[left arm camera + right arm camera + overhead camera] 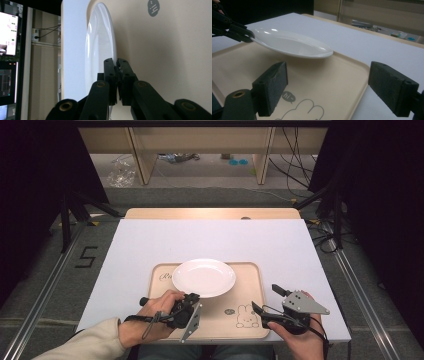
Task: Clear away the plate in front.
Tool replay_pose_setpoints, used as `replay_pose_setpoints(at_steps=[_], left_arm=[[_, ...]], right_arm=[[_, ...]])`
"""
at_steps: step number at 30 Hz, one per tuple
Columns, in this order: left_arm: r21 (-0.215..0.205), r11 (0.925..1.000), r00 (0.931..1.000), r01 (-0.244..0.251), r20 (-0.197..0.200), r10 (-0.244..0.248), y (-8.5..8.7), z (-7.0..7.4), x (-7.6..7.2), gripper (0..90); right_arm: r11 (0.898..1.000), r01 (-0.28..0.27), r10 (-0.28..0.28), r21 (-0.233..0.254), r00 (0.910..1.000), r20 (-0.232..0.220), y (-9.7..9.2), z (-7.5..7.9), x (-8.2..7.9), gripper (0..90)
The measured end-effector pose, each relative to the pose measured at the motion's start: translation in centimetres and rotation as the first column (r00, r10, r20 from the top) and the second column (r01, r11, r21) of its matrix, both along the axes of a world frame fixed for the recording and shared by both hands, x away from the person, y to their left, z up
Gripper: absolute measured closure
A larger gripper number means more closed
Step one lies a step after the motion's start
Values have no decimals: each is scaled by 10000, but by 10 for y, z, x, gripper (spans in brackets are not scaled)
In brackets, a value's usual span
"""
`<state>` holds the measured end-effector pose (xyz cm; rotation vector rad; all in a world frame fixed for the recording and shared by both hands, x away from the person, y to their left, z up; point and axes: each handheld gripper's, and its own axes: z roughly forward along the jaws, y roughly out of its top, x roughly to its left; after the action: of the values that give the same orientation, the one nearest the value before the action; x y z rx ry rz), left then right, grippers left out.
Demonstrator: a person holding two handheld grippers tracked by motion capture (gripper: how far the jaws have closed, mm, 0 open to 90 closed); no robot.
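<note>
One white plate [204, 277], rigid, glossy, likely slippery and breakable, pinched at near rim by left tongs [116, 65]; right tongs [337, 87] agape, empty.

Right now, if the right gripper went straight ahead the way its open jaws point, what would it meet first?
Probably the white plate, which the left gripper holds by the rim, tilted above the tray. The right gripper looks along the tray toward it, with bare tray between. It might pass under the raised plate; depth is unclear.

light: bright overhead, dark surround | glare: plate [100, 50] sheen | blur: near claws soft
</note>
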<state>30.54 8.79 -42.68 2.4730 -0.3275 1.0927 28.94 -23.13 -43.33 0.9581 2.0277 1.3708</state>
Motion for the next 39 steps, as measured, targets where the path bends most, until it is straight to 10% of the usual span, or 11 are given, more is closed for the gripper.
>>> replay_pose_setpoints(at_steps=[31, 39], left_arm=[[159, 9988, 9893, 461, -1393, -434, -6, -18, -5, 865], [-91, 9986, 9761, 527, -2105, -535, -5, -22, -6, 856]], right_arm=[[10000, -29, 30, -85, 9999, 115, 0, 0, 1, 174], [9999, -44, 45, -92, 10000, 82, 0, 0, 1, 174]])
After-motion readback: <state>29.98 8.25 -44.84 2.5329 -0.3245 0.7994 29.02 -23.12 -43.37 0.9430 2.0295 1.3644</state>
